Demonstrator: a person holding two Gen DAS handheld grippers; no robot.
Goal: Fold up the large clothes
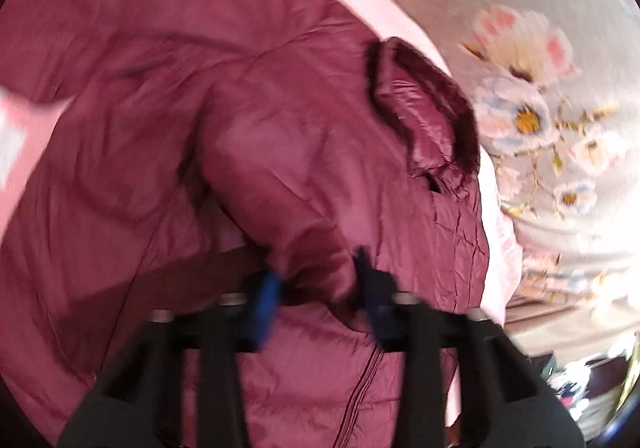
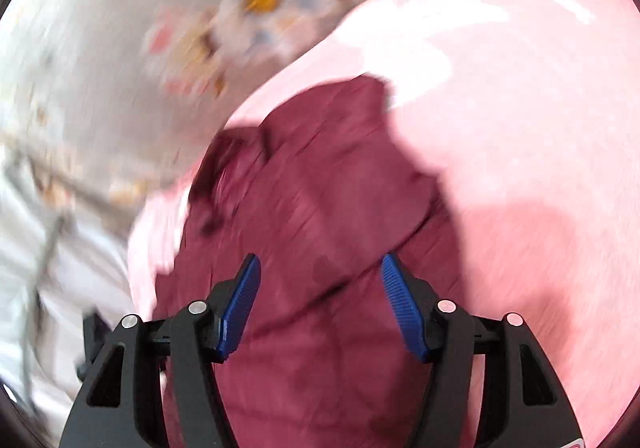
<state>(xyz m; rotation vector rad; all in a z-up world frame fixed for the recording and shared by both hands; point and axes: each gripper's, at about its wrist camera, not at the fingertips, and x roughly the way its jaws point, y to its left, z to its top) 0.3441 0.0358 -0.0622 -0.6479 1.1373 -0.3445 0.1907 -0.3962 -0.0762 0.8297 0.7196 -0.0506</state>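
Note:
A maroon padded jacket lies spread on a pink sheet. Its collar stands up at the right in the left wrist view. My left gripper is shut on a bunched sleeve of the jacket, the cloth pinched between its blue pads. In the right wrist view the jacket lies under my right gripper, whose jaws stand wide apart with nothing between them, just above the cloth. Both views are blurred by motion.
A grey floral bedcover lies beyond the pink sheet, also in the right wrist view. The pink sheet fills the right of the right wrist view. Dark clutter shows past the bed's edge at lower right.

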